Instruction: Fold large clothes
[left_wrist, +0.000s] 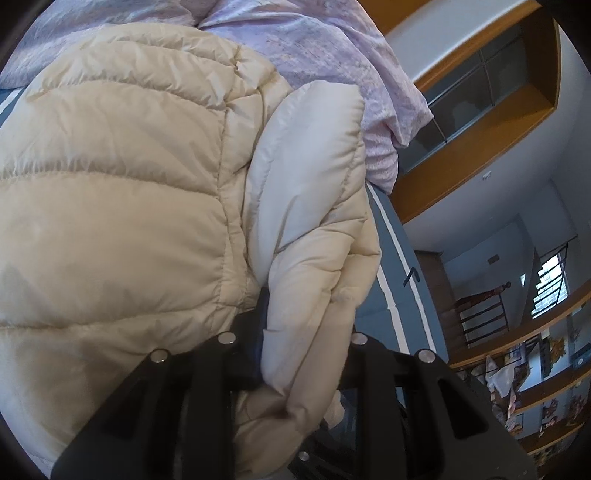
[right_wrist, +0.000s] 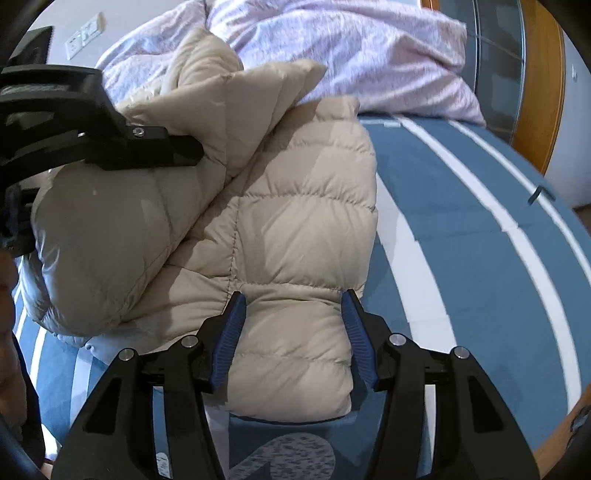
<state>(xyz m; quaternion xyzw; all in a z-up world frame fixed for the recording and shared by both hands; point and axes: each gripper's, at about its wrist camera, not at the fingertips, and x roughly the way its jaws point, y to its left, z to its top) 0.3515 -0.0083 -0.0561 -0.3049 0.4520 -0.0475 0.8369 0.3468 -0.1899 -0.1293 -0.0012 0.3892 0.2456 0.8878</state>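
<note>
A beige quilted puffer jacket (right_wrist: 295, 236) lies on a blue bedspread with white stripes (right_wrist: 461, 229). In the left wrist view the jacket (left_wrist: 122, 192) fills most of the frame. My left gripper (left_wrist: 303, 354) is shut on a thick fold of the jacket's edge, which bulges between and over the fingers and hides the pads. It also shows in the right wrist view (right_wrist: 184, 147), holding that side lifted and folded over the body. My right gripper (right_wrist: 293, 332) is open, its blue pads (right_wrist: 229, 339) either side of the jacket's lower corner, near but not clamping it.
A crumpled lilac duvet (right_wrist: 351, 48) lies at the head of the bed behind the jacket. The bed's right edge (right_wrist: 546, 206) drops to the floor. A wooden-framed cabinet (left_wrist: 491, 110) and shelves (left_wrist: 535, 369) stand beyond the bed.
</note>
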